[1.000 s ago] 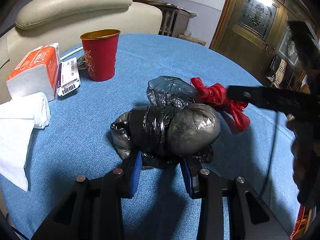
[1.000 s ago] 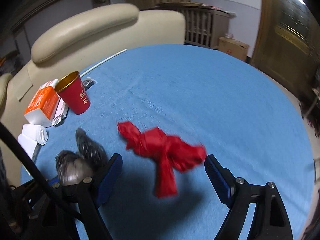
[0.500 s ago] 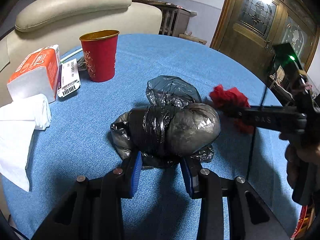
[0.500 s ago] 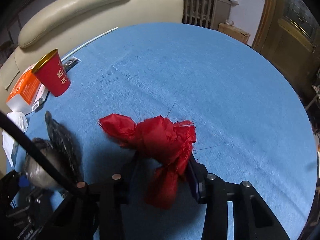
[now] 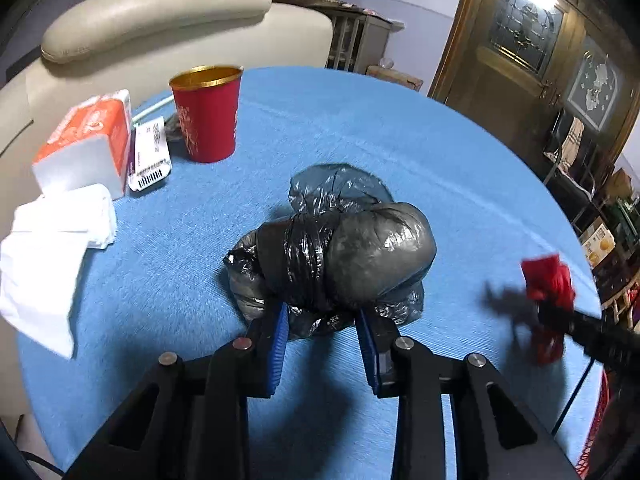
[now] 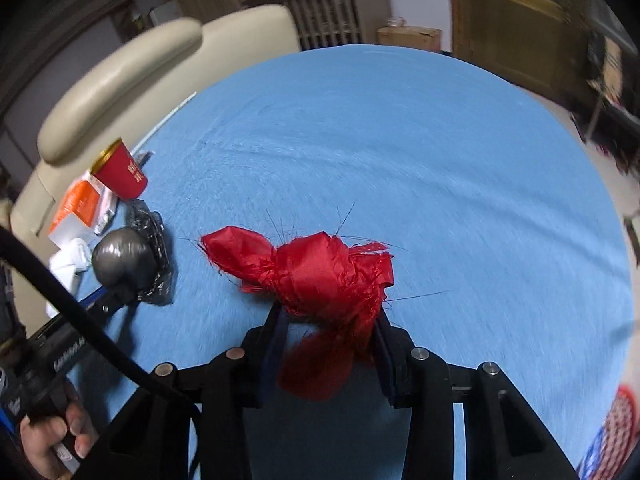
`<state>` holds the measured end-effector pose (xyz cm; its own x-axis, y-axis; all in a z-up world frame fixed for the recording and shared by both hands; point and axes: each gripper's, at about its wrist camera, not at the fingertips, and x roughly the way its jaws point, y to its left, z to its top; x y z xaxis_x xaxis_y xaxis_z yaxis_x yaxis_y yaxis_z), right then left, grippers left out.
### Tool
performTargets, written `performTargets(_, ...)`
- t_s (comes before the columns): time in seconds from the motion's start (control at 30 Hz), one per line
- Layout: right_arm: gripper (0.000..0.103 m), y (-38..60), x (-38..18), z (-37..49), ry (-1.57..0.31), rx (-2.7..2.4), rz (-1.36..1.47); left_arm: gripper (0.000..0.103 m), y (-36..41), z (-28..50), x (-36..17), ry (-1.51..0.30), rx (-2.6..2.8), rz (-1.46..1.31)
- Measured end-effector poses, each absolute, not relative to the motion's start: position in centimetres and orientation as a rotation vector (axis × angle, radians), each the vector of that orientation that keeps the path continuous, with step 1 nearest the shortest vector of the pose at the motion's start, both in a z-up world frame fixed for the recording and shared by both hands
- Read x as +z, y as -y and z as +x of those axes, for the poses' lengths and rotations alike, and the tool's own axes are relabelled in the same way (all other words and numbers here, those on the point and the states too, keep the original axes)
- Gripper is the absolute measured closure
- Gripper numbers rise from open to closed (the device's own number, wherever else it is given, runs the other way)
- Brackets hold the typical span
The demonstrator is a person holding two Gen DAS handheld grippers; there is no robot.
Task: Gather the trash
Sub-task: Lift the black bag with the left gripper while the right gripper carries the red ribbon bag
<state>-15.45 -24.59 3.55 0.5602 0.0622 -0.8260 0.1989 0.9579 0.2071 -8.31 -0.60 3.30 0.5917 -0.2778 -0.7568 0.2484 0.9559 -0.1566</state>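
Left wrist view: left gripper [image 5: 324, 322] closing, pads pressed on black bag [image 5: 344, 256], on blue table [image 5: 360, 128]. Red cup [image 5: 208, 114], tissue pack [image 5: 86, 140] and white tissues [image 5: 52, 240] far left.

Right wrist view: right gripper [image 6: 328, 334] clamped narrow around red wrapper [image 6: 316, 276], above table's middle. Black bag at left, well apart.

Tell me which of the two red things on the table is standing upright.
The red cup, upright beside the orange tissue pack. The other red thing, the crumpled red wrapper, is pinched in the right gripper.
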Motion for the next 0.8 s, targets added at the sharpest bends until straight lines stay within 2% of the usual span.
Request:
performTargets(0.5, 0.06, 28.0, 5.7, -27.8, -0.841, -0.119, 0.544, 0.072, 2.6, -16.2, 9.8, -0.767, -0.397, -0.032)
performTargets(0.8, 0.06, 28.8, 7.3, -33.6, -0.752, -0.111, 0.626, 0.072, 3.5, -20.0, 11.7, -0.724, -0.435, 0.014)
